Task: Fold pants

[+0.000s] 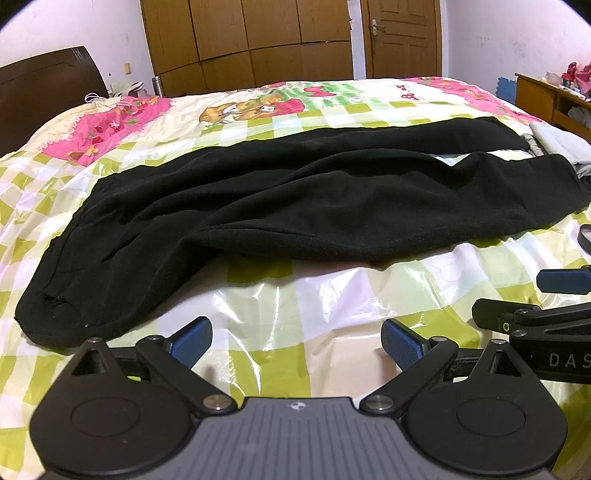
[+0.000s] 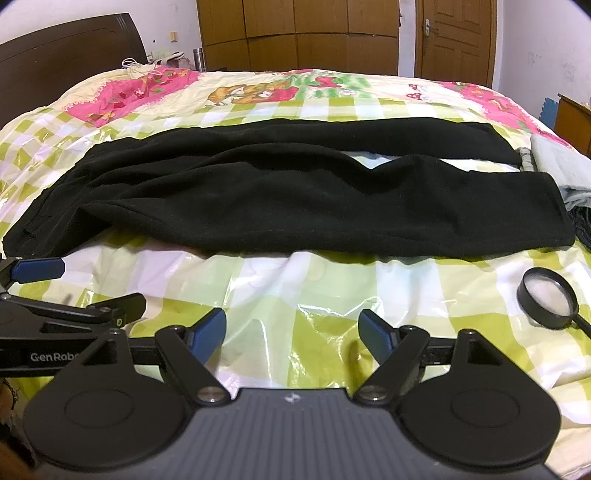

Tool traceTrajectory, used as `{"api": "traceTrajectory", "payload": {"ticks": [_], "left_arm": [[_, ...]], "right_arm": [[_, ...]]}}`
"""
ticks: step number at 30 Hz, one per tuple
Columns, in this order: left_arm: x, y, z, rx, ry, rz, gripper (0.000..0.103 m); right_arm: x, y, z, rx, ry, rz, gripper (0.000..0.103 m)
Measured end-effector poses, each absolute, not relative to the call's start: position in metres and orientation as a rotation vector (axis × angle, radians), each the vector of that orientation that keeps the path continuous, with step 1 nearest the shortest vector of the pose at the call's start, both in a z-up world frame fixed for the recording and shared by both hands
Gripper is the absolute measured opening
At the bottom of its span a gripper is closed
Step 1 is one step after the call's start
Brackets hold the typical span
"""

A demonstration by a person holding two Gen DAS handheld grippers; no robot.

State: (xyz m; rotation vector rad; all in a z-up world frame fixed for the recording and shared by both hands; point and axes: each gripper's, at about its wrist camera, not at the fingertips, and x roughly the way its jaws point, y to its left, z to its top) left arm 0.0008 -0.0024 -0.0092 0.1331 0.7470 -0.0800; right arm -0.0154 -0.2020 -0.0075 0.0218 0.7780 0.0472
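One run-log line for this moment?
pants: flat, unfolded | left gripper: open, empty | right gripper: open, empty | bed

Pants matt black fleece; bed cover glossy plastic; wardrobe wood.

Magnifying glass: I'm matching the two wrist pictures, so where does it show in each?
Left wrist: magnifying glass cut off at the right edge, below the black pants.
Right wrist: whole lens at lower right, on the checked bedcover.
Shared landmark: the pants' right leg end, beside it in both.
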Motion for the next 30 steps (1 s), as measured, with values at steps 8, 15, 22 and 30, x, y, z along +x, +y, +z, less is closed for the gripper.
{"api": "traceTrajectory", "payload": {"ticks": [8,15,22,30], "left_arm": [[0.001,-0.002,-0.008,0.136,0.74,-0.082,0.103],[0.001,-0.001,-0.008,0.132,0.74,-0.084,0.103],[0.003,0.004,-0.008,0.114,0.735,-0.083,0.103],[0.004,0.008,-0.006,0.111,0.72,-0.076,0.103]], "right_arm": [[-0.014,-0.203,-0.007,0.024,0.78,0.05,0.078],[-0.013,-0.2,-0.007,0.022,0.783,0.056,0.075],[-0.01,-0.198,-0.004,0.011,0.78,0.065,0.072],[-0.005,-0.193,-0.001,-0.003,0.776,0.08,0.07]]}}
